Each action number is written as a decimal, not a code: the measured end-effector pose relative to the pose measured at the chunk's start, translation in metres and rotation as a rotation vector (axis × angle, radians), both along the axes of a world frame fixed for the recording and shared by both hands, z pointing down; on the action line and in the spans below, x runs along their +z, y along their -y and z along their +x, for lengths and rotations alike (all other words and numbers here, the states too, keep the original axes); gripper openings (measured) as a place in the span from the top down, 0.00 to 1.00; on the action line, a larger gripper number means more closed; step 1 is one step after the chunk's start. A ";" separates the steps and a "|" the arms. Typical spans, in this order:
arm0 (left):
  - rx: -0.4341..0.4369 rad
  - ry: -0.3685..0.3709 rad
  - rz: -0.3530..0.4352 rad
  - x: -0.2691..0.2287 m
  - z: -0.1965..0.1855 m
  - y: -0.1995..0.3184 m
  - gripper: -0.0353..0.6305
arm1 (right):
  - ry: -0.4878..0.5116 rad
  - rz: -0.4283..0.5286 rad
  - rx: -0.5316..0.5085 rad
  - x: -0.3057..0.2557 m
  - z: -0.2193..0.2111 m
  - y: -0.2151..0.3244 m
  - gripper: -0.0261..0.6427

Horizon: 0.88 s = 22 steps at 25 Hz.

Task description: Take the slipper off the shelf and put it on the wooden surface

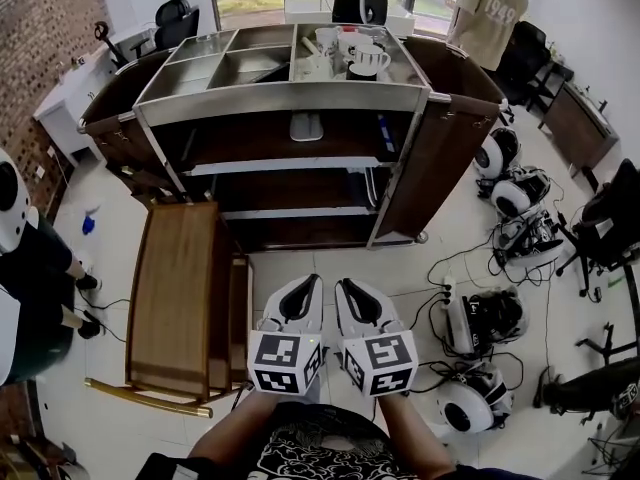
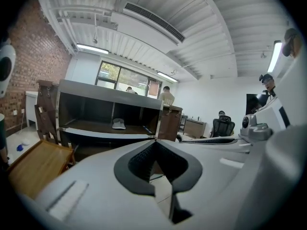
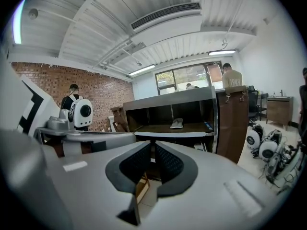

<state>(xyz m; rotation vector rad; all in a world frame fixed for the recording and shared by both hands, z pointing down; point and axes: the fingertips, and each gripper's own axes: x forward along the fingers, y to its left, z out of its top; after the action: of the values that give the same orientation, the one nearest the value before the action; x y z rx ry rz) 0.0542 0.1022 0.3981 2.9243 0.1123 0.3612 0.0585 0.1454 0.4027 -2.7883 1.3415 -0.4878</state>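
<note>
Grey slipper (image 1: 306,126), dark-brown shelf (image 1: 440,158)

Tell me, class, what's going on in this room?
A person holds the left gripper and right gripper side by side in front of them, both shut and holding nothing. They face the shelf, where the slipper lies untouched. The wooden surface stands to the left, nearer the person.

shelf (image 1: 285,99) — dark wood, brushed-metal edges; wooden surface (image 1: 180,288) smooth, satiny.
</note>
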 end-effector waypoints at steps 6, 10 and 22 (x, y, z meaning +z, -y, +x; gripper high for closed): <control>-0.019 0.009 -0.001 0.001 0.054 0.037 0.94 | -0.004 -0.022 -0.013 -0.004 0.056 0.037 0.96; -0.039 0.011 -0.009 0.000 0.082 0.067 0.94 | 0.000 -0.034 -0.033 -0.005 0.084 0.065 0.96; -0.057 -0.011 -0.018 -0.002 0.131 0.120 0.94 | -0.001 -0.028 -0.059 -0.003 0.133 0.123 0.96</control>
<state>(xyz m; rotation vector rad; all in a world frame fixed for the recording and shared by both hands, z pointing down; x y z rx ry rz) 0.1847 -0.0182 0.3956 2.9049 0.0333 0.3338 0.1920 0.0223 0.3996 -2.7780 1.4326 -0.5119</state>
